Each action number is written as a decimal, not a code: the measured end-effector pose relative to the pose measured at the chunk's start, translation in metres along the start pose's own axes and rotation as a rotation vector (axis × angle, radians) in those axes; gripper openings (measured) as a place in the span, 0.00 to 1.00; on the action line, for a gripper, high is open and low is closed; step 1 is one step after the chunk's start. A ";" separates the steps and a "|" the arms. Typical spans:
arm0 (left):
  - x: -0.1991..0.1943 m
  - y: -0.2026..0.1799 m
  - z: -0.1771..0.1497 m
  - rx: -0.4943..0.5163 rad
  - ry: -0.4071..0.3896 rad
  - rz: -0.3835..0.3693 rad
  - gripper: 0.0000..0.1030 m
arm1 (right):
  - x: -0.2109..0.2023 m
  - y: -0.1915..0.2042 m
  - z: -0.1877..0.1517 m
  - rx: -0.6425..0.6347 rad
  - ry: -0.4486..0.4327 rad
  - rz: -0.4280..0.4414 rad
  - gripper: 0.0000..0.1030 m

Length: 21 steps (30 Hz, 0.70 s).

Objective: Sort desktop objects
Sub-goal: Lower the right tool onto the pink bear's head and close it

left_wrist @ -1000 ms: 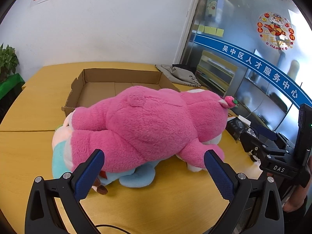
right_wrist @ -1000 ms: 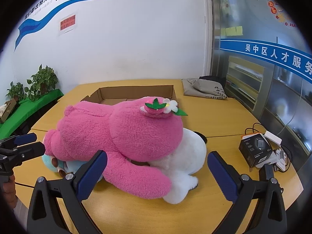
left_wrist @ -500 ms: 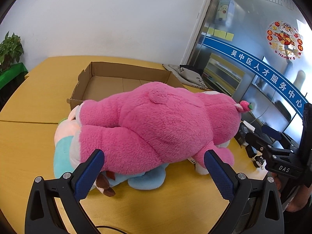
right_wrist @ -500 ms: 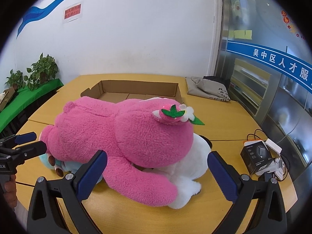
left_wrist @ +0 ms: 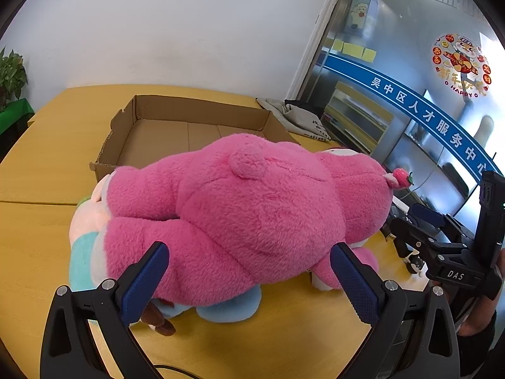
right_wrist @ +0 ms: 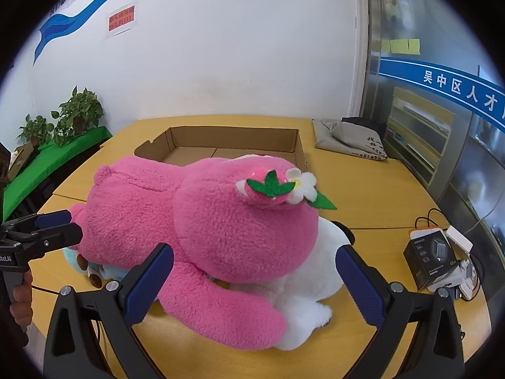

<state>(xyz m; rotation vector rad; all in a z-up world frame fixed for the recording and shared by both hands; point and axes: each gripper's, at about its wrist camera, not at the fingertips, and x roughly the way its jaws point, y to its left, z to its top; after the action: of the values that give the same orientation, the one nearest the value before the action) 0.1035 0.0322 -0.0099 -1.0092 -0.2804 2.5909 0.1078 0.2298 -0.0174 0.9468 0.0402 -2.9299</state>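
Pink plush bear (left_wrist: 240, 214), fuzzy, rounded; both tools (left_wrist: 249, 279) (right_wrist: 252, 279) spread wide, holding nothing.

- Bright, even light is filling both views, and the white wall (right_wrist: 221, 63) is showing no harsh glare.
- Soft shadows are pooling under the pink plush toy (left_wrist: 246, 218) on the table (left_wrist: 47, 164).
- Fisheye bending is curving straight lines, and dark corners are ringing each frame.

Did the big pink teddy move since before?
Cannot tell. The pink plush bear looks bigger, but so does the cardboard box behind it, and it overlaps the box as before.
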 end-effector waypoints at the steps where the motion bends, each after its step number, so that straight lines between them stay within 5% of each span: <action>1: 0.000 0.000 0.001 0.001 -0.002 -0.001 1.00 | 0.001 -0.001 0.001 0.002 0.001 0.004 1.00; 21: 0.002 -0.001 -0.001 0.002 0.000 0.004 1.00 | 0.005 -0.001 0.000 0.009 0.015 0.013 1.00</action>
<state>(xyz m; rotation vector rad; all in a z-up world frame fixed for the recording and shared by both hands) 0.1035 0.0338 -0.0117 -1.0096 -0.2760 2.5947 0.1039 0.2310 -0.0204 0.9666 0.0208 -2.9136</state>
